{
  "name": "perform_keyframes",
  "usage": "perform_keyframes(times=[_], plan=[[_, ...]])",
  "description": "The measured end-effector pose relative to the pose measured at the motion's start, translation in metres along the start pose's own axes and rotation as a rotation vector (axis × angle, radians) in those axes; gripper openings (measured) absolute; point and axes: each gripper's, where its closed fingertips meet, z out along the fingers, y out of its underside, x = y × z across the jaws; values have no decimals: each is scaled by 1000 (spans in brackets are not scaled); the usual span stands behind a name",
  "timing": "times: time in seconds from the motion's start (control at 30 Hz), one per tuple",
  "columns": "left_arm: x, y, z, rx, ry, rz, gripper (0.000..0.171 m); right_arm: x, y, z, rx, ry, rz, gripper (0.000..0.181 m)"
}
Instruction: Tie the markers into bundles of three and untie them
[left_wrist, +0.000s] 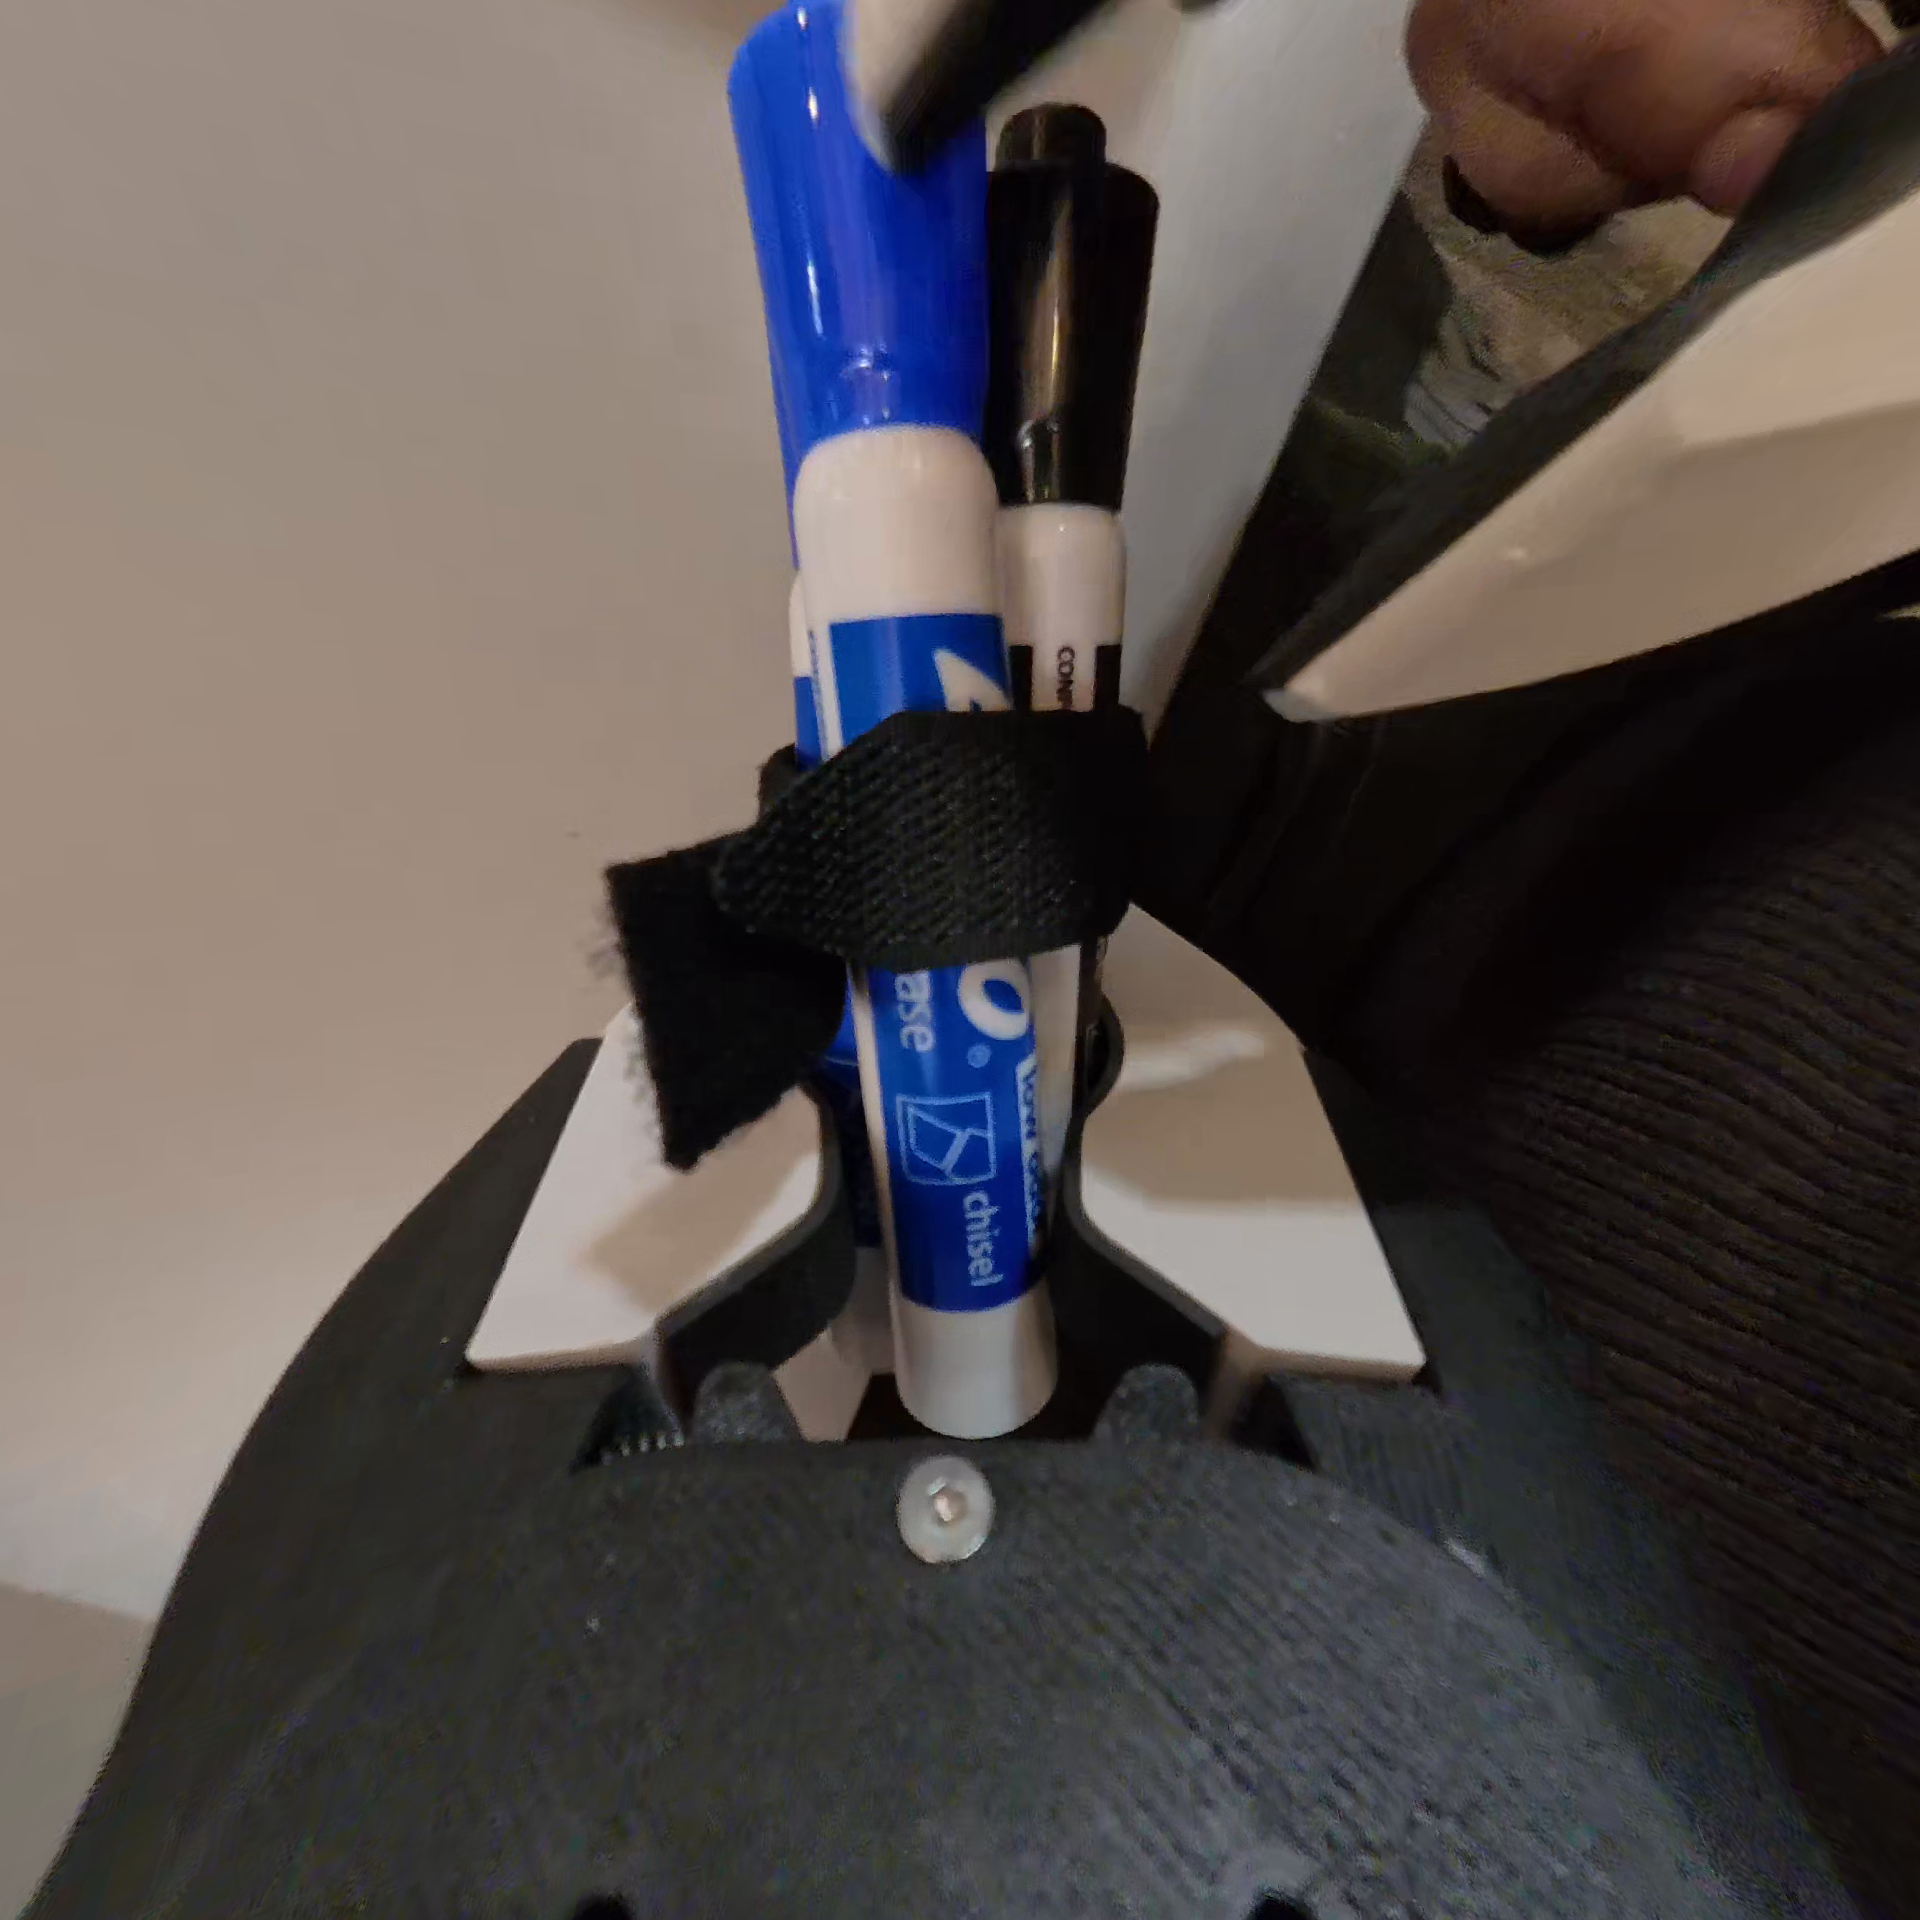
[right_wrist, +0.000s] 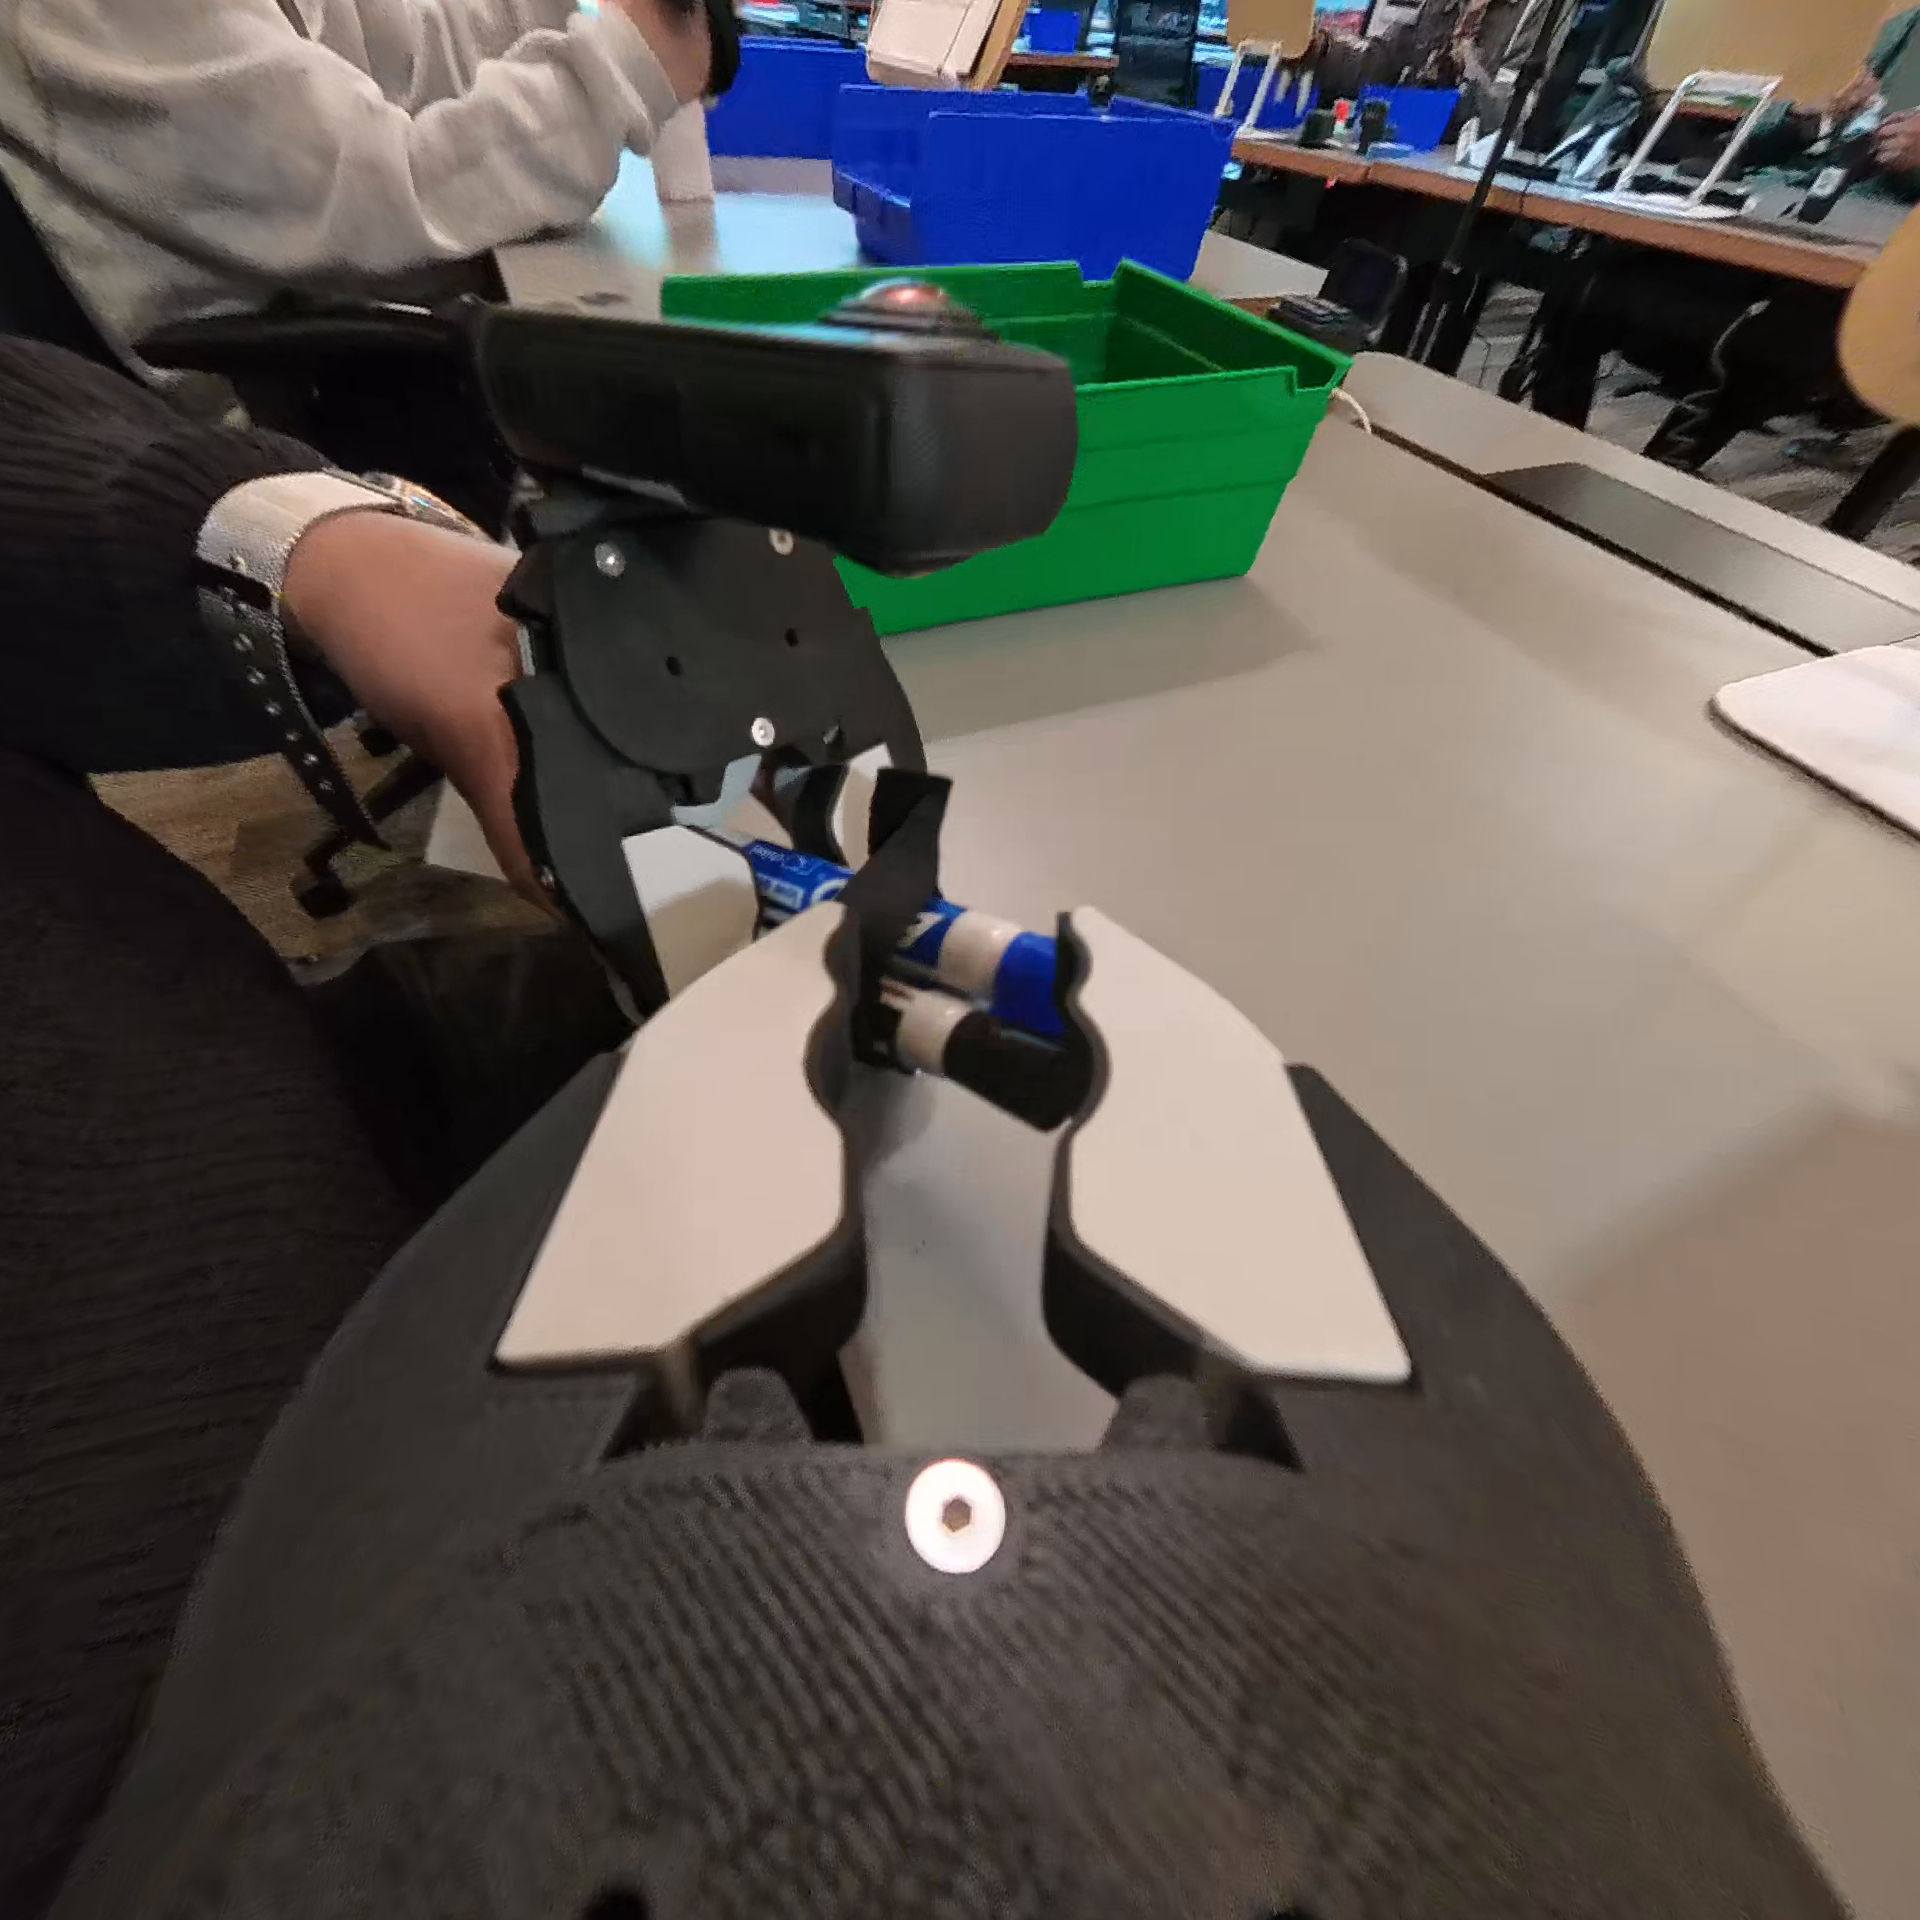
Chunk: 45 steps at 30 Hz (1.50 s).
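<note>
A blue-capped marker (left_wrist: 862, 312) and a thinner black-capped marker (left_wrist: 1070, 343) are bound together by a black hook-and-loop strap (left_wrist: 935, 852). My left gripper (left_wrist: 956, 1091) is shut on the bundle's lower barrels, with the caps pointing away from it. In the right wrist view my right gripper (right_wrist: 956, 987) is open, one finger on each side of the blue cap (right_wrist: 1023, 961) and the black cap (right_wrist: 997, 1070). The strap's loose end (right_wrist: 904, 842) sticks up. The left gripper (right_wrist: 758, 842) holds the bundle just above the table. The right gripper's fingers (left_wrist: 1621, 540) also show in the left wrist view.
The grey table (right_wrist: 1455, 935) carries a green bin (right_wrist: 1143, 499) behind the grippers, blue bins (right_wrist: 1039, 187) farther back and a white pad (right_wrist: 1839, 727) at the right edge. A hand with a wristwatch (right_wrist: 395, 644) holds the left gripper. A person in a light sweater (right_wrist: 312, 135) sits at the rear left. About 10 centimetres separates my left fingertips from my right.
</note>
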Motion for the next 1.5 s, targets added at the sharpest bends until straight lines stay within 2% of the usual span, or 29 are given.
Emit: perform_keyframes(times=[0.1, 0.23, 0.33, 0.43, 0.63, 0.83, 0.93, 1.1, 1.23, 1.5], plan=[[22, 2, 0, -14, 112, 16, 45, -1, -8, -7, 24, -73, 117, 50], [55, 4, -1, -17, 251, 127, 48, 10, -26, -26, 122, -249, 444, 58], [66, 9, 3, -50, 272, 173, 48, 1, -8, -30, 32, -468, 698, 58], [79, 15, 4, -83, 350, 165, 48, -25, 8, -26, -94, -642, 838, 57], [98, 26, 6, -156, 414, 212, 48, -68, 31, -27, -306, -788, 813, 61], [106, 30, 6, -185, 418, 242, 48, -82, 28, -32, -311, -905, 875, 49], [108, 29, 5, -187, 424, 247, 48, -88, 34, -32, -351, -909, 843, 48], [115, 32, 4, -207, 427, 278, 48, -94, 34, -35, -360, -939, 815, 28], [116, 34, 4, -221, 422, 289, 48, -96, 35, -36, -366, -940, 802, 19], [117, 37, 3, -242, 420, 294, 46, -97, 36, -36, -377, -917, 729, 12]])
